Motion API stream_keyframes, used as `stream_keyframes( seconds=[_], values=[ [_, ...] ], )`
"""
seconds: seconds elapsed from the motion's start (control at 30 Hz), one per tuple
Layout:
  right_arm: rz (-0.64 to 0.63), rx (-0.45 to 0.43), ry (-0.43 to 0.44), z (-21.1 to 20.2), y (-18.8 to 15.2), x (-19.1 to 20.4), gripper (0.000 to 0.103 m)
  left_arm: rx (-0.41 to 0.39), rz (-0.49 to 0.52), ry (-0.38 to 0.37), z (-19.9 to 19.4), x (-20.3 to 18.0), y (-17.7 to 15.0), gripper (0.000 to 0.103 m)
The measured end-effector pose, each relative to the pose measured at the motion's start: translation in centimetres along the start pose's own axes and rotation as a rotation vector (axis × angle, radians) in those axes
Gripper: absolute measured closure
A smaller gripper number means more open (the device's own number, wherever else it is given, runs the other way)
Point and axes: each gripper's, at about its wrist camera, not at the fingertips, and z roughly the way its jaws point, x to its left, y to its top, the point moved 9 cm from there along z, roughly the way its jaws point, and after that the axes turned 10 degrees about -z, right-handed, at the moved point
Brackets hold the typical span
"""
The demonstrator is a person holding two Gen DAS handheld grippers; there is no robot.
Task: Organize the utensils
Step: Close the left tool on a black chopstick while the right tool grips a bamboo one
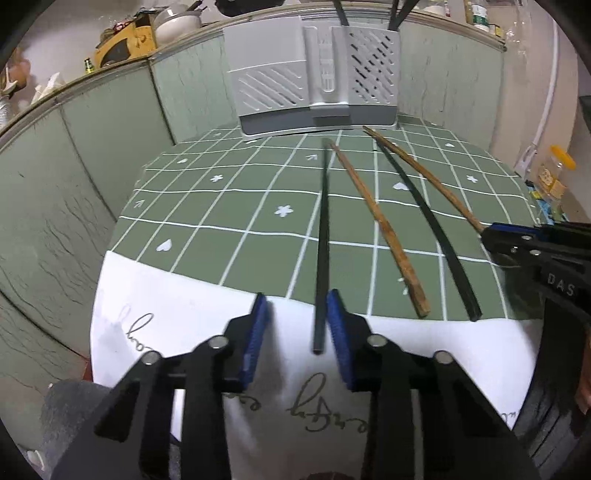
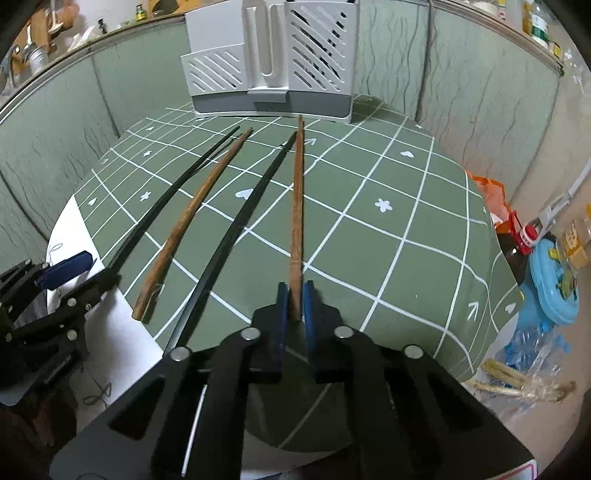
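The right gripper (image 2: 294, 295) is clamped on the near end of a brown wooden chopstick (image 2: 296, 206), its blue pads pressed against the stick on both sides; the stick runs straight away from the jaws across the green checked tablecloth (image 2: 388, 258) with its far tip close to the base of the grey utensil holder (image 2: 271, 62). The left gripper (image 1: 297, 314) has a black chopstick (image 1: 322, 236) between its blue fingers (image 1: 255, 339): the stick lies against the right-hand pad while a clear gap separates it from the left-hand pad, so the jaws are not pressing it from both sides. That black stick points away toward the holder and looks lifted at its near end, above the white cloth (image 1: 192, 306) with cursive writing that covers the table's near edge. Between the two grippers, two more sticks lie flat on the tablecloth, side by side and not touching: a second brown chopstick (image 1: 384, 229) nearer the left gripper and a second black chopstick (image 1: 432, 229) nearer the right one, both fanning out from near the holder's base toward the near edge. The holder stands upright at the far edge of the table against a pale green panelled wall (image 1: 92, 155); its taller slotted compartment on the right already holds dark utensil handles (image 1: 341, 13), while the lower compartment on the left shows nothing above its rim. To the right of the table, on the floor, sit a blue plastic item (image 2: 552, 284) and an orange bag (image 2: 491, 188).
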Motion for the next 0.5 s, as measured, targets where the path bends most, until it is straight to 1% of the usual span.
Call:
stream_keyframes(
  seconds=[0.07,0.23,0.33,0.5],
  values=[
    [0.016,-0.001,-0.004,-0.1,-0.1,-0.1,0.097,0.0,-0.012,0.019,0.0,0.5,0.1,0.087],
    [0.033,-0.004,0.007,-0.2,-0.1,-0.3,0.097,0.006,-0.045,0.002,0.0,1.2,0.4,0.095],
    [0.035,-0.006,0.004,-0.4,-0.1,-0.6,0.097,0.016,-0.077,-0.032,0.0,1.5,0.5,0.095],
    [0.037,-0.018,0.009,-1.1,-0.1,-1.0,0.097,0.022,-0.095,-0.059,-0.2,1.5,0.4,0.095]
  ],
)
